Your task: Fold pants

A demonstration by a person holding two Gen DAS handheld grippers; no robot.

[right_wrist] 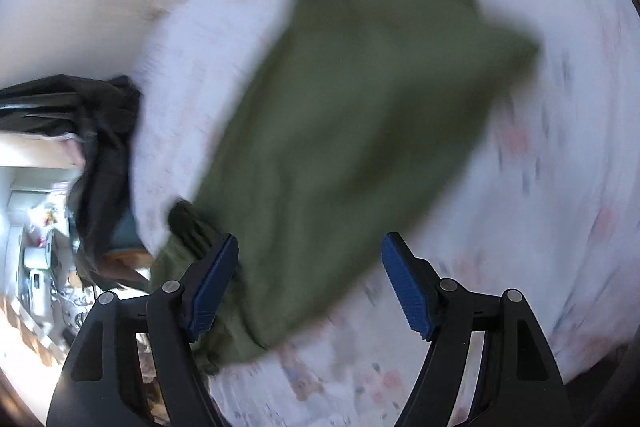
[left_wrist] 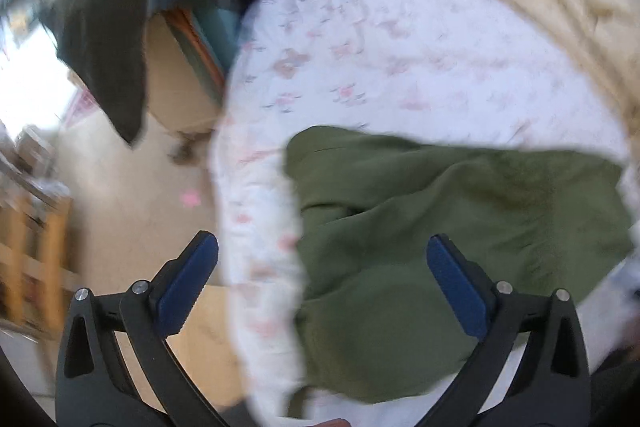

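Here, green pants (left_wrist: pixel 440 227) lie loosely folded at the bed (left_wrist: pixel 400 47) edge, left gripper (left_wrist: pixel 320 287) and right gripper (right_wrist: pixel 308 283) both spread empty above; a careless grab could undo the fold.

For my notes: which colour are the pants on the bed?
Olive green pants, clearest in the left wrist view.

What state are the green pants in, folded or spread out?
Folded, though loosely: the green pants lie as a compact rumpled rectangle on the floral bedsheet, no separate legs showing. How many folds, cannot tell; both views are blurred.
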